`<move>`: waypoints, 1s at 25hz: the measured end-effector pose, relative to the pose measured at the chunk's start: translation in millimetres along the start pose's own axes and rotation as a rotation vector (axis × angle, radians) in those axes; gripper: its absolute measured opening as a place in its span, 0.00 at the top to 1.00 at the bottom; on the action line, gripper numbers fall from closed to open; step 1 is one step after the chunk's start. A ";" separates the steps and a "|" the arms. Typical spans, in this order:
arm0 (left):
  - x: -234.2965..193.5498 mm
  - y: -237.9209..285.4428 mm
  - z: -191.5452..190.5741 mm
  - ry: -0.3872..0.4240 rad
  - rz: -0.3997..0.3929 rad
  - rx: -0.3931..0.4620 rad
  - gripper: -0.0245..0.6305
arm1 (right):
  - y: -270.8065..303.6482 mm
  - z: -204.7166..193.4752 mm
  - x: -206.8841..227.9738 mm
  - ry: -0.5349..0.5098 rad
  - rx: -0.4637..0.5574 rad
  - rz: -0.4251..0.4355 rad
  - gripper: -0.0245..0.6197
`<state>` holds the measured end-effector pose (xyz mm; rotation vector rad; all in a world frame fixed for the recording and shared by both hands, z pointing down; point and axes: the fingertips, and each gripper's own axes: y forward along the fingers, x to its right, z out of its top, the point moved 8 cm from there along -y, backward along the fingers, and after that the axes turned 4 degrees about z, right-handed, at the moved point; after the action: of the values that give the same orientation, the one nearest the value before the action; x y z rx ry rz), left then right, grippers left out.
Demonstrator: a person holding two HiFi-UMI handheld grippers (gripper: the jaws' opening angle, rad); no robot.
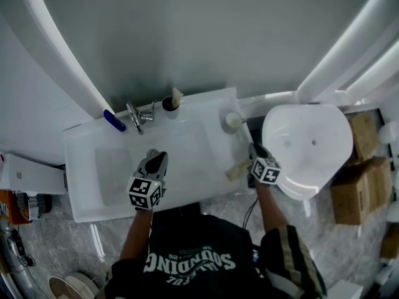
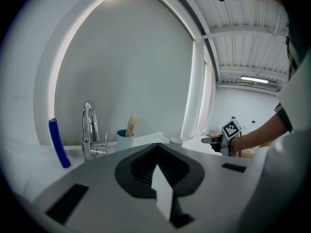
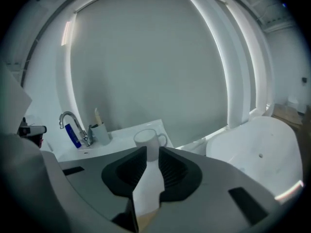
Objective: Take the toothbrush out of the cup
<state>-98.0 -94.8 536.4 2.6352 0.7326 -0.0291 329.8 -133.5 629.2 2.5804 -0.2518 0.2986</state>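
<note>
A beige toothbrush stands in a dark cup at the back of the white washbasin, beside the tap. The left gripper view shows the toothbrush upright in its cup. My left gripper hovers over the basin bowl, jaws shut and empty. My right gripper hangs over the basin's right end. Its jaws stand a little apart, with a white mug seen through the gap. A beige strip lies beside it; whether it touches the jaws I cannot tell.
A chrome tap and a blue stick stand at the back left of the basin. The white mug sits at the back right. A white toilet is close on the right, with cardboard boxes beyond it.
</note>
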 end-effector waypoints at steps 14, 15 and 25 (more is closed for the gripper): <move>-22.5 -18.0 0.2 -0.023 0.070 0.023 0.96 | 8.5 50.5 -148.2 -0.268 0.135 0.330 0.96; -24.4 -18.9 0.5 -0.025 0.074 0.025 0.96 | 10.2 50.7 -154.2 -0.286 0.131 0.344 0.96; -43.1 -24.0 1.2 -0.047 0.119 0.037 0.96 | 34.7 56.1 -191.6 -0.324 0.111 0.418 0.96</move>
<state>-147.0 -97.6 531.7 2.6981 0.5641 -0.0718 147.1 -169.2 549.1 2.6587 -0.9208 0.0370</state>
